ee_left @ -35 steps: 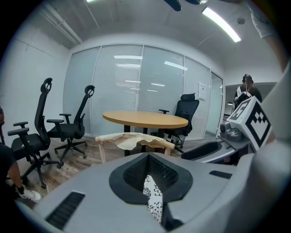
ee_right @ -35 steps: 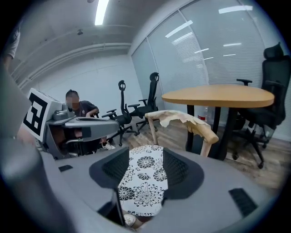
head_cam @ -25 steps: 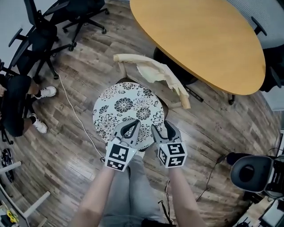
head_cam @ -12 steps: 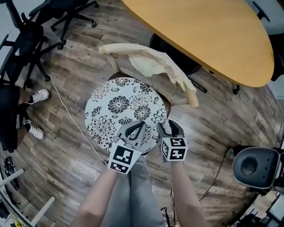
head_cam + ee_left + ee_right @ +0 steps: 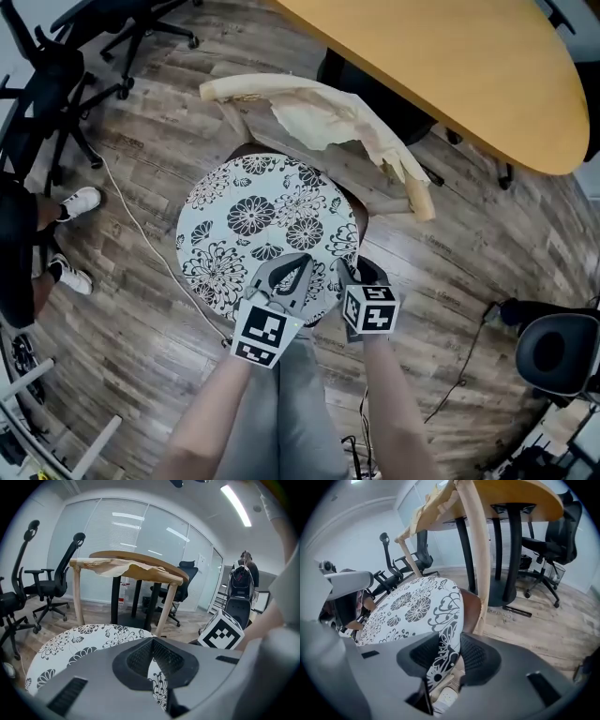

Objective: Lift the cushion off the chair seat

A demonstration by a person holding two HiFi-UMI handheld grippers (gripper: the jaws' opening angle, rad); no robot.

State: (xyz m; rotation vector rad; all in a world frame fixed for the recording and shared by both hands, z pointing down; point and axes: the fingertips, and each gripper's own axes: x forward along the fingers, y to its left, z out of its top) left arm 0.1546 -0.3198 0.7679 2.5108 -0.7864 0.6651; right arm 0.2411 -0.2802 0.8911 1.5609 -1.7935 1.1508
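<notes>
Chair [image 5: 309, 108]: wooden, backrest on far side. Seat [image 5: 472, 609] sits under the round floral cushion [image 5: 267, 225], which lies flat.
Step, as judged: grip near rim w/ both grippers, lift level & together so it doesn't fold or slip.
Right gripper [image 5: 449, 654]: near-right rim betw. jaws, which have just been closing; pads pinch it.
Left gripper [image 5: 151, 654]: jaws together over near rim, no fabric clearly nipped. Prob. needs reopening.

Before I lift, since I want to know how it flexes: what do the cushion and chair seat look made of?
The cushion: likely matte fabric, black flowers printed on white, its thin edge bending softly. The chair seat: smooth brown surface, leather-like or varnished wood; cannot tell.
</notes>
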